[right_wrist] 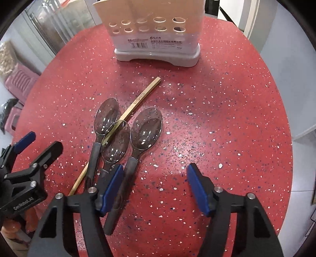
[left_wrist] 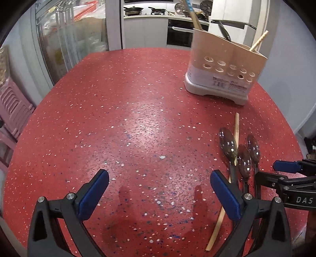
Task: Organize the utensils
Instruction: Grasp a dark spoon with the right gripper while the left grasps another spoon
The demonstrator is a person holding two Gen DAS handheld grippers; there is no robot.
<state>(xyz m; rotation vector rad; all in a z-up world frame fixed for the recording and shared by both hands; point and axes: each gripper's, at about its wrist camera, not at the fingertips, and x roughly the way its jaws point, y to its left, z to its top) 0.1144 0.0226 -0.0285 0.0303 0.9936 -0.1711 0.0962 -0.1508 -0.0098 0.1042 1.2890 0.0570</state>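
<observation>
Three clear smoky spoons with dark handles lie side by side on the red speckled table (right_wrist: 217, 118): left spoon (right_wrist: 106, 116), middle spoon (right_wrist: 116, 141), right spoon (right_wrist: 147, 128). A wooden chopstick (right_wrist: 138, 100) runs diagonally under the left two. My right gripper (right_wrist: 155, 178) is open just right of the spoon handles, nothing between its fingers. My left gripper (left_wrist: 159, 183) is open over bare table, left of the spoons (left_wrist: 228, 142) and the chopstick (left_wrist: 236, 126). The beige utensil holder (left_wrist: 223, 67) stands at the back with chopsticks and a spoon in it.
The holder (right_wrist: 156, 33) sits close behind the spoons in the right wrist view. The table edge curves near on the right. Pink stools (left_wrist: 11, 110) stand off the left edge. A kitchen counter with pans (left_wrist: 144, 10) lies beyond.
</observation>
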